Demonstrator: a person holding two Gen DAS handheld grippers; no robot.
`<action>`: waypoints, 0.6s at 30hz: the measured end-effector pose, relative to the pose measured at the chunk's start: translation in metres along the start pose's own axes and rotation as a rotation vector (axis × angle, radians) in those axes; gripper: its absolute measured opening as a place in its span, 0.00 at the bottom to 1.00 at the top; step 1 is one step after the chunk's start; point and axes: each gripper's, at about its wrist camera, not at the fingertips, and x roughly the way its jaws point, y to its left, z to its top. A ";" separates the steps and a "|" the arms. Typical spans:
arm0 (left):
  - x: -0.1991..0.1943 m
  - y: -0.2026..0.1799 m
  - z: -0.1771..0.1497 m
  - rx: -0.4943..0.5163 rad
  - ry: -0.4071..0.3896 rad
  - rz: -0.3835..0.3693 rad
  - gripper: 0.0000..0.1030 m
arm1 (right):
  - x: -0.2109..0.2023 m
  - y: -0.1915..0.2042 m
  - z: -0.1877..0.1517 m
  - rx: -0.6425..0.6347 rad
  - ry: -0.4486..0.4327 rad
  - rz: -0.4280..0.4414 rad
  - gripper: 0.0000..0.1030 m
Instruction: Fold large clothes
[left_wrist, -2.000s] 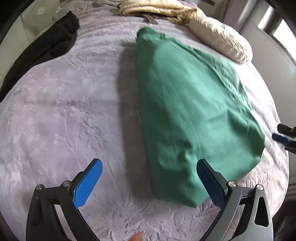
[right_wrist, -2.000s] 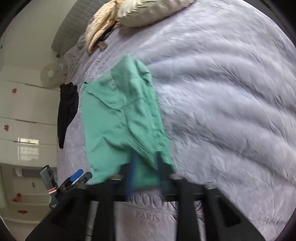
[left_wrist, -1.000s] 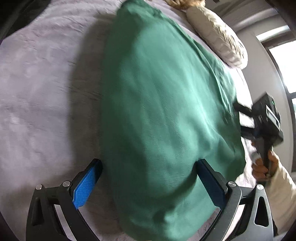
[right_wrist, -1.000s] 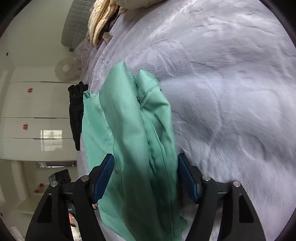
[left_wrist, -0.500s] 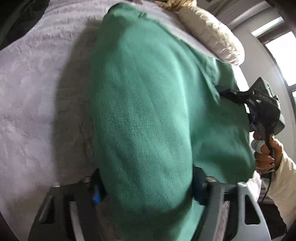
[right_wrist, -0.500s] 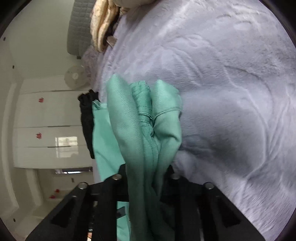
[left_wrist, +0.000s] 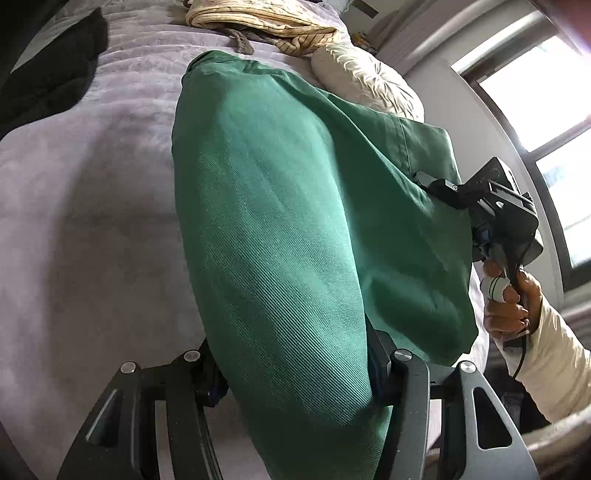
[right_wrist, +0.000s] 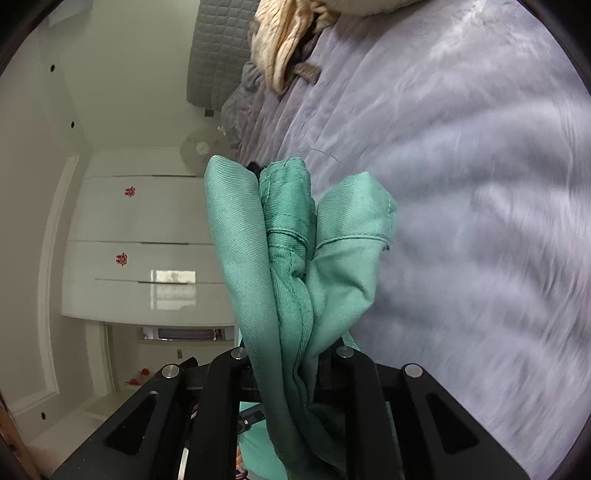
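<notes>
In the left wrist view, a black garment (left_wrist: 55, 70) sits far left at the edge of the lavender bedspread (left_wrist: 92, 206), well apart from everything else. Moving right, the green garment (left_wrist: 280, 229) takes up the whole middle of the shot. It runs from the far part of the bed straight down into the left gripper (left_wrist: 295, 373), which is clamped tight on a thick fold of it, so the fabric bulges out between the two black arms and the pads are basically buried. Behind it there's a striped yellowish blanket (left_wrist: 266, 22) and a cream pillow (left_wrist: 369, 81) up by the head of the bed, the pillow just beside the garment's far right edge. Further right, the right gripper (left_wrist: 424, 177) bites into the other corner of the same garment, with the person's right hand (left_wrist: 506, 302) wrapped around the handle. A bright window (left_wrist: 546, 122) is behind that.

Right wrist view, again left to right: white wardrobe doors (right_wrist: 140, 236) with little red stickers, then a small fan (right_wrist: 201, 149) peeking out behind the cloth. Dead center, the green garment (right_wrist: 295, 258) is bunched into three upright folds, pinched between the closed-down fingers of the right gripper (right_wrist: 291, 350), hem stitching showing on the right fold. It's lifted clear, with the lavender bedspread (right_wrist: 480, 221) filling the right side, a bit blurry. The blanket (right_wrist: 288, 44) is at the top.
</notes>
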 end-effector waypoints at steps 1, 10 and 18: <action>-0.010 0.006 -0.010 0.000 0.009 0.003 0.56 | 0.003 0.003 -0.012 0.004 0.003 0.003 0.16; -0.038 0.073 -0.106 -0.050 0.142 0.055 0.56 | 0.072 -0.024 -0.131 0.150 0.047 -0.024 0.16; -0.026 0.107 -0.134 -0.087 0.173 0.047 0.62 | 0.088 -0.033 -0.136 0.121 0.042 -0.252 0.20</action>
